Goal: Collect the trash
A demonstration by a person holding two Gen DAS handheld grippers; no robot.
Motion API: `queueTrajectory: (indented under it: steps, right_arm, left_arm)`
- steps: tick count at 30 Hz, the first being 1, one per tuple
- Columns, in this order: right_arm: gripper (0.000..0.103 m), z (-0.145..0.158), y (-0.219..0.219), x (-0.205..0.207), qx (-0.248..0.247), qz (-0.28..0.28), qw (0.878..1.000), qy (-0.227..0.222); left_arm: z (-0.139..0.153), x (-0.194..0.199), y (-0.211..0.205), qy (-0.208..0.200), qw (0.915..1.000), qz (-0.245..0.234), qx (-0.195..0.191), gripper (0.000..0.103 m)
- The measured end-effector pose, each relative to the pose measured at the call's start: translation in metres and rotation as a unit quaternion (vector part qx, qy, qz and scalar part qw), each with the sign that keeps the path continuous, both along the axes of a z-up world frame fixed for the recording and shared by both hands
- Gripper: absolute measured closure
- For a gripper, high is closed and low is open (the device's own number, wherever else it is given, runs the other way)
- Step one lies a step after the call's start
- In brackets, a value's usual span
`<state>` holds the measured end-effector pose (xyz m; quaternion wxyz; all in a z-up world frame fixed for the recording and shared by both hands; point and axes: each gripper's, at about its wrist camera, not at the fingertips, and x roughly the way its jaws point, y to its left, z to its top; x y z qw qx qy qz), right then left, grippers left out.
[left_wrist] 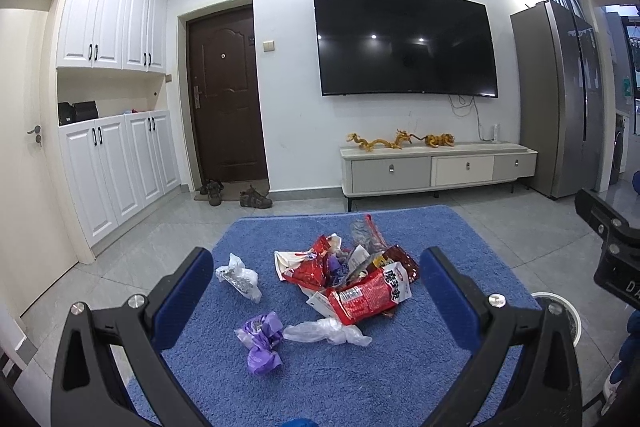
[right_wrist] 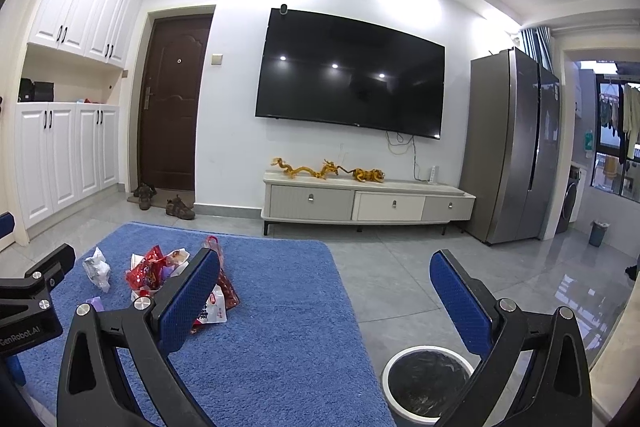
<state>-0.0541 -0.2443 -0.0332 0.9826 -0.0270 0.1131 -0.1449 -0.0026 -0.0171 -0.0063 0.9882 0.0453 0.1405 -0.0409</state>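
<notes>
A pile of red snack wrappers point(left_wrist: 352, 275) lies on the blue rug point(left_wrist: 340, 379), with a purple wrapper point(left_wrist: 262, 341), a clear plastic bag point(left_wrist: 328, 331) and a crumpled white-and-foil wrapper point(left_wrist: 239, 278) beside it. My left gripper point(left_wrist: 316, 275) is open and empty above the pile. My right gripper point(right_wrist: 324, 279) is open and empty, above the rug's right edge. The wrappers point(right_wrist: 160, 273) lie to its left. A round white bin with a black liner point(right_wrist: 428, 383) stands on the floor under the right gripper; its rim point(left_wrist: 560, 311) shows in the left view.
A TV cabinet point(left_wrist: 436, 169) with yellow dragon figures stands at the far wall under a large TV. A grey fridge point(right_wrist: 516, 151) is at the right. Shoes point(left_wrist: 256, 199) lie by the brown door. White cupboards line the left wall.
</notes>
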Motion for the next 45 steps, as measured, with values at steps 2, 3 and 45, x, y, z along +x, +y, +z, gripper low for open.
queueTrajectory:
  steps: [2, 3, 45]
  right_arm:
    - [0.000, 0.000, 0.000, 0.000, 0.000, 0.000, 1.000, 0.000]
    - [0.000, 0.000, 0.000, 0.000, 0.000, -0.001, 1.000, 0.000]
    - [0.000, -0.028, -0.019, 0.051, 0.059, 0.086, 0.992, 0.069]
  left_arm:
    - [0.002, -0.001, 0.000, -0.004, 1.0000, 0.003, 0.001, 0.000]
    - [0.002, -0.002, 0.000, -0.005, 1.0000, 0.005, 0.003, 0.000]
    - [-0.020, 0.057, 0.087, 0.052, 0.9984, -0.003, -0.021, 0.000]
